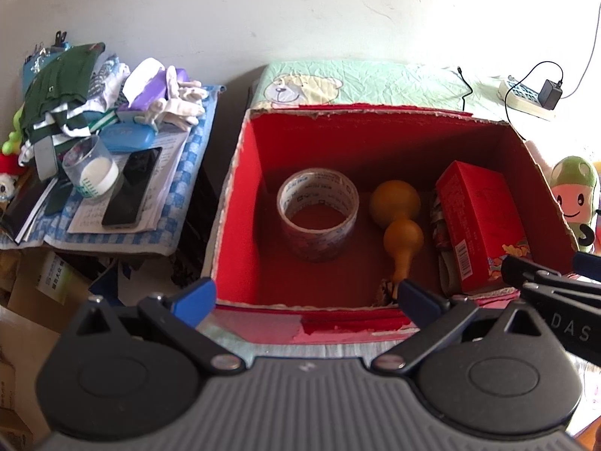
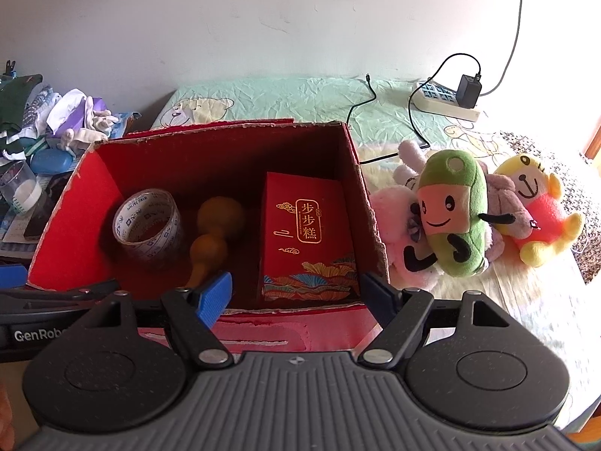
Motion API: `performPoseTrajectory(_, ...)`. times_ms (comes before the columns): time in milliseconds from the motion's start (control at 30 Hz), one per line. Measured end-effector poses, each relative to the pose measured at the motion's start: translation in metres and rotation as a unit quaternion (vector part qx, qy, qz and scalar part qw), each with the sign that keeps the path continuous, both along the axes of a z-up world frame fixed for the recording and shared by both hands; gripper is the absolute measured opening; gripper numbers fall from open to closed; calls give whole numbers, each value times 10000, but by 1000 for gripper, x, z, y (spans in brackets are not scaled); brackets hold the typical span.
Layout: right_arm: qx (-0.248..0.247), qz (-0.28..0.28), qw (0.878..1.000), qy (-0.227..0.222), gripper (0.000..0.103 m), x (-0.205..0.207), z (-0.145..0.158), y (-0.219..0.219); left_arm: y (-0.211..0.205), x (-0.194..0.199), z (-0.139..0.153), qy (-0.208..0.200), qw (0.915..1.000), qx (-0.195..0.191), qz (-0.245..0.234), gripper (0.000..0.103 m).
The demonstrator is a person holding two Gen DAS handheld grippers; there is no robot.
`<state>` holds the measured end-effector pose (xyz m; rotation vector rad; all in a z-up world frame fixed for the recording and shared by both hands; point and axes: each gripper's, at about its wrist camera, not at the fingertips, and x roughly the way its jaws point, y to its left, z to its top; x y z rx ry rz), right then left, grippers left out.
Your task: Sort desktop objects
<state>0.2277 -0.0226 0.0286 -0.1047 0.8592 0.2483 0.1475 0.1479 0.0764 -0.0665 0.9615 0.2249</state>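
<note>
A red open cardboard box (image 1: 240, 203) (image 2: 94, 195) holds a roll of clear tape (image 1: 317, 212) (image 2: 148, 225), a yellow gourd (image 1: 398, 221) (image 2: 212, 236) and a red gift carton (image 1: 480, 221) (image 2: 306, 233). My left gripper (image 1: 306, 297) is open and empty above the box's near wall. My right gripper (image 2: 296, 297) is open and empty above the near wall, in front of the carton. Its fingers (image 1: 544, 278) show at the right of the left wrist view.
Plush toys lie right of the box: a green one (image 2: 450, 221), a pink one (image 2: 394, 233) and a yellow one (image 2: 537, 206). A power strip with charger (image 2: 447, 99) lies behind. A cluttered stand on the left holds a cup (image 1: 90, 169), phone (image 1: 133, 188) and clothes (image 1: 67, 86).
</note>
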Motion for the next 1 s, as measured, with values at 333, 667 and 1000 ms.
performPoseTrajectory(333, 35, 108, 9999, -16, 78, -5, 0, 1, 2, -10, 1, 19, 9999, -8, 143, 103)
performPoseTrajectory(667, 24, 208, 9998, -55, 78, -5, 4, 5, 4, -10, 3, 125, 9996, 0, 254, 103)
performPoseTrajectory(1000, 29, 164, 9999, 15, 78, -2, 9, 2, 5, 8, 7, 533, 9984, -82, 195, 103)
